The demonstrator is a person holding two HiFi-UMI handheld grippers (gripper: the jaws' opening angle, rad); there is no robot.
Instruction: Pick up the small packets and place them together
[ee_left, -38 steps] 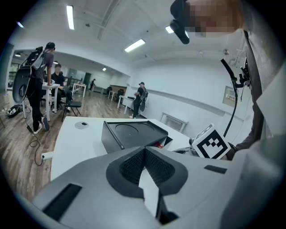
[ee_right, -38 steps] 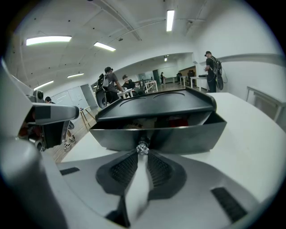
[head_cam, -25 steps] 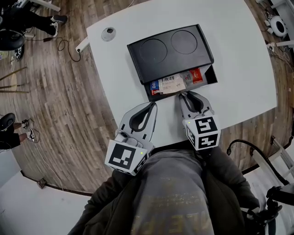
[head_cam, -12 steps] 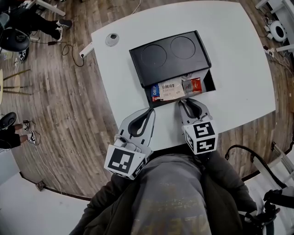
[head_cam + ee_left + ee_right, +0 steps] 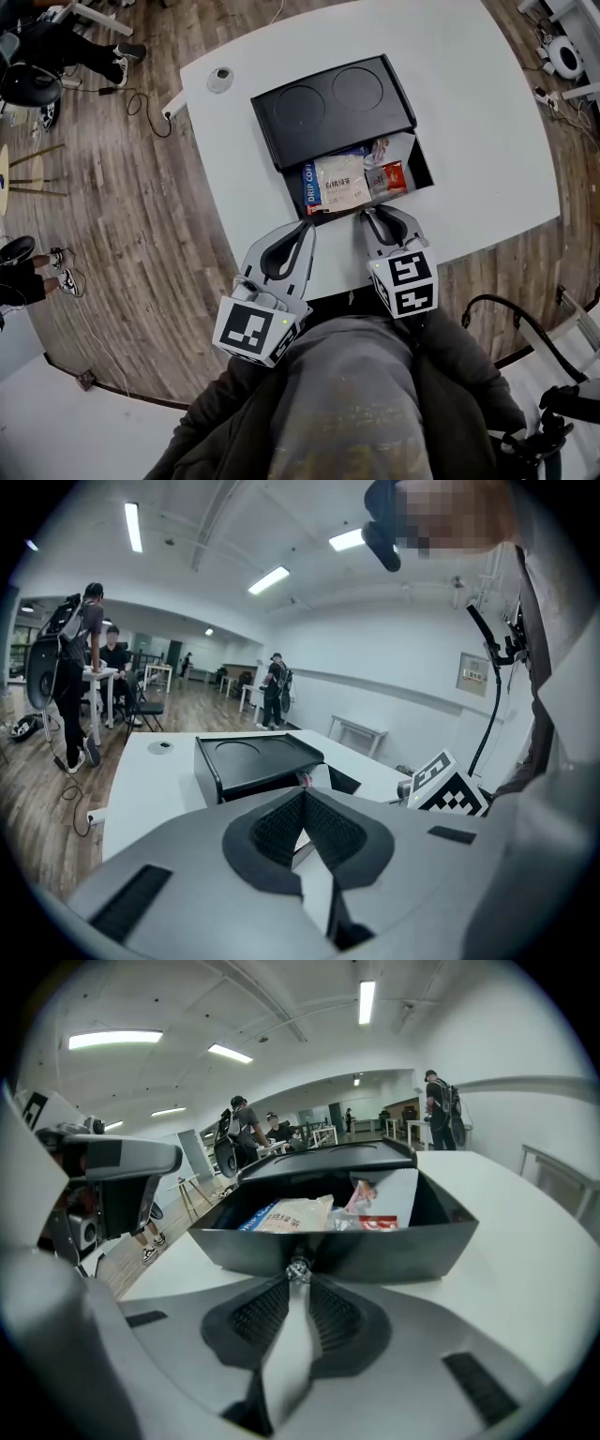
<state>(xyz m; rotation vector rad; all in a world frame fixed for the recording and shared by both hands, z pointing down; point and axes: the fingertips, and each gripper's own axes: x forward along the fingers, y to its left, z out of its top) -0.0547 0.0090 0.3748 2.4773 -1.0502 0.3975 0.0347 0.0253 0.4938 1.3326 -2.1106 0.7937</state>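
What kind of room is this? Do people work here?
Likely a big shared office or lab: long ceiling lights, people standing by desks, and a white table on wood floor.

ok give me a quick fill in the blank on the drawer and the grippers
1. The right gripper is shut on the small ____ at the drawer front.
2. The packets lie in the drawer, which stands ____.
3. The black box has ____ round hollows on top.
4. The left gripper is shut and holds ____.

Missing words: knob; open; two; nothing.
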